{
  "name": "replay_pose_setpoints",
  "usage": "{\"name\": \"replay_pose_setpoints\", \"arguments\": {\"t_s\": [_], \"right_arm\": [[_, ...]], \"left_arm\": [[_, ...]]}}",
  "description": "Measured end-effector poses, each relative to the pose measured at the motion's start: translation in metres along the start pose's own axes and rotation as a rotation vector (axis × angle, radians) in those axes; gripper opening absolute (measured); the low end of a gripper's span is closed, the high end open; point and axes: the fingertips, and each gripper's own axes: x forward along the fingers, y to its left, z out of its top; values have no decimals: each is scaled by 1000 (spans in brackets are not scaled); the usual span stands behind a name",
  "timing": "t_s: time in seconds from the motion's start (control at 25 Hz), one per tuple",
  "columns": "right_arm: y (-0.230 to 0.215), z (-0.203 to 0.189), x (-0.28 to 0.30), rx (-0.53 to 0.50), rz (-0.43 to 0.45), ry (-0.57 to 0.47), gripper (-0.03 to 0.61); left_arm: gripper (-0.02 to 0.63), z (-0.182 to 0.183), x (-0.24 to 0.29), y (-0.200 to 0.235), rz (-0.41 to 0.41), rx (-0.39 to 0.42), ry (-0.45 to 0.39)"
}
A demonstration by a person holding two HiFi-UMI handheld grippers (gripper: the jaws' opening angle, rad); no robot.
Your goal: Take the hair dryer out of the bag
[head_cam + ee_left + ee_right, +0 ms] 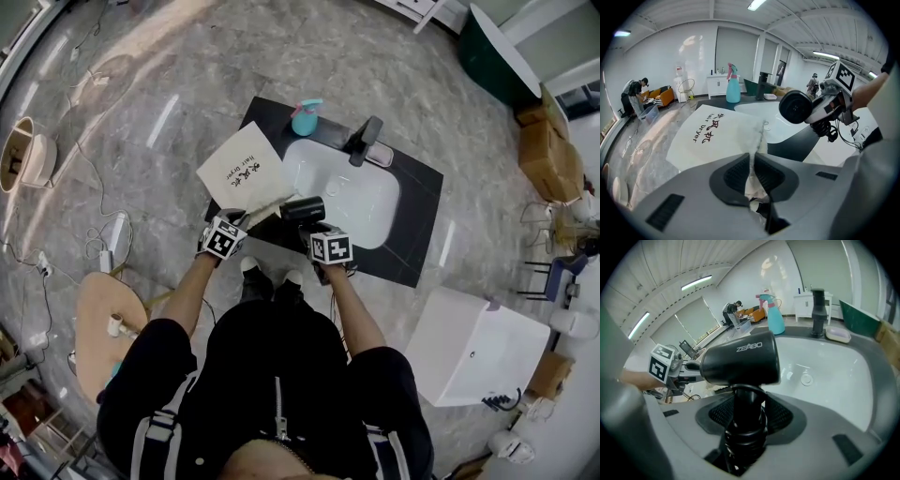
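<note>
A white cloth bag (240,173) (715,133) with dark red print lies flat on the dark countertop (419,183), left of the white basin (349,192). My left gripper (232,223) (751,172) is shut on the bag's near edge, the fabric pinched between its pads. The black hair dryer (303,210) (740,364) is outside the bag, over the basin's near left rim. My right gripper (323,239) (749,416) is shut on its handle, with the coiled cord bunched below the pads. In the left gripper view the hair dryer (797,107) hangs at the right.
A teal spray bottle (304,117) stands at the counter's back left, and a black faucet (364,139) with a soap dish (380,155) sits behind the basin. A white tub (473,347) stands on the floor to the right. Cables and a round wooden board (101,319) lie left.
</note>
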Motion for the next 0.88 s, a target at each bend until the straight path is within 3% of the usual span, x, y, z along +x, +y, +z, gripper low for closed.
{"name": "replay_pose_setpoints", "arguments": {"t_s": [0.2, 0.32, 0.72, 0.88], "right_arm": [[-12, -5, -15, 21, -15, -33, 199], [-21, -10, -26, 33, -26, -49, 199], [-56, 6, -60, 63, -48, -171, 199], [-63, 16, -72, 56, -41, -226, 199]], "left_arm": [[48, -12, 13, -3, 9, 0, 53], [69, -8, 7, -7, 5, -41, 49], [92, 46, -29, -9, 15, -67, -97], [66, 74, -35, -15, 22, -54, -161]]}}
